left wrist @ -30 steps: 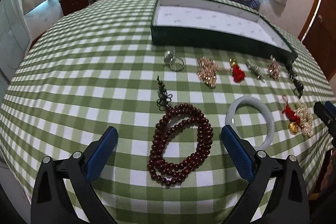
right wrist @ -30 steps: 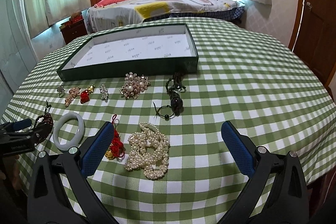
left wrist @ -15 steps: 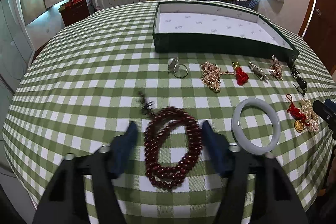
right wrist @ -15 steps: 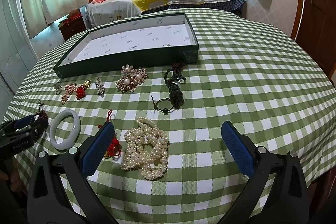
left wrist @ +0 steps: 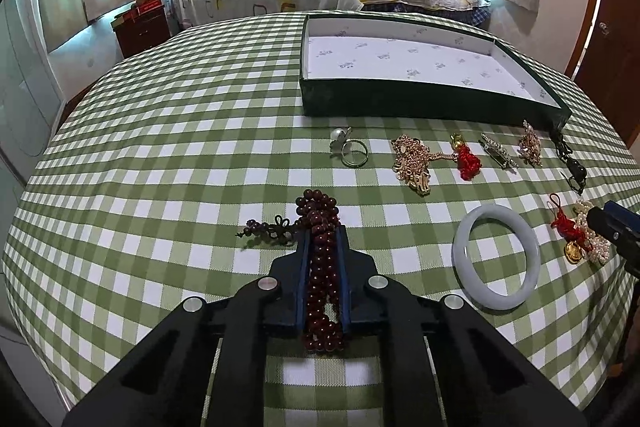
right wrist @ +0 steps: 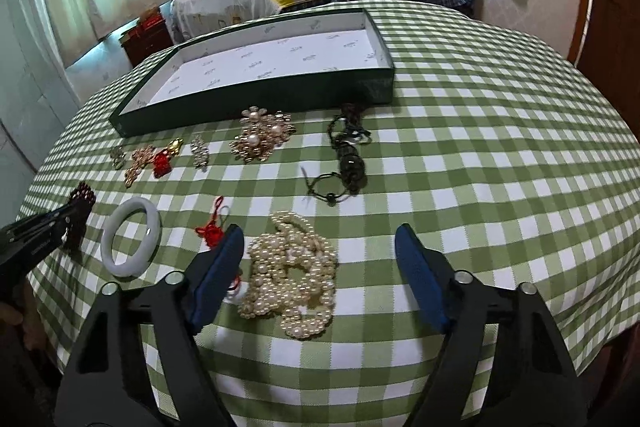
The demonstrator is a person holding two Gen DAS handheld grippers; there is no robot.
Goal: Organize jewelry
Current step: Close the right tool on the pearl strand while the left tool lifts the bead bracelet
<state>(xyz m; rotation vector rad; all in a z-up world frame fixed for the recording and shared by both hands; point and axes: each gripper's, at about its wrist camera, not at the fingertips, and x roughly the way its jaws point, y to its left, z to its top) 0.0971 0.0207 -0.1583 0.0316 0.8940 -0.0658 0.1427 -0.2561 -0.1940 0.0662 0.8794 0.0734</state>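
Faint grey printed marks scattered over the white lining of the tray (left wrist: 420, 63); too small to read. White lettering on the black arm at 9 o'clock in the right wrist view, also unreadable.

Left gripper (left wrist: 322, 233) clamped narrow on the dark red bead strand (left wrist: 320, 267), blue pads pressed against both sides, round beads bunched into a thick column, a loop poking out ahead toward 12 o'clock, a knotted dark tassel trailing to 9 o'clock onto the cloth. Right gripper (right wrist: 320, 247) spread wide, pads straddling the heap of cream pearls (right wrist: 290, 271) without touching, left pad just over the red knotted cord (right wrist: 210, 233).

Green-and-white checked cloth (left wrist: 180, 147), woven, draped over a round table edge that fell away at 3, 6 and 9 o'clock. Broad bare cloth from 9 to 11 o'clock in the left wrist view, and from 1 to 4 o'clock in the right wrist view.

Shallow rectangular tray, dark green walls, toward 1 o'clock in the left wrist view. Along its near wall, a row well apart from it: silver ring with a pearl (left wrist: 350, 149), gold chain cluster (left wrist: 412, 161), red tassel charm (left wrist: 466, 159), slim rhinestone clip (left wrist: 498, 151), pearl-and-gold brooch (right wrist: 260, 137), dark cord bracelet (right wrist: 346, 163). Smooth pale jade bangle (left wrist: 496, 261) flat at 3 o'clock, near the bead strand.
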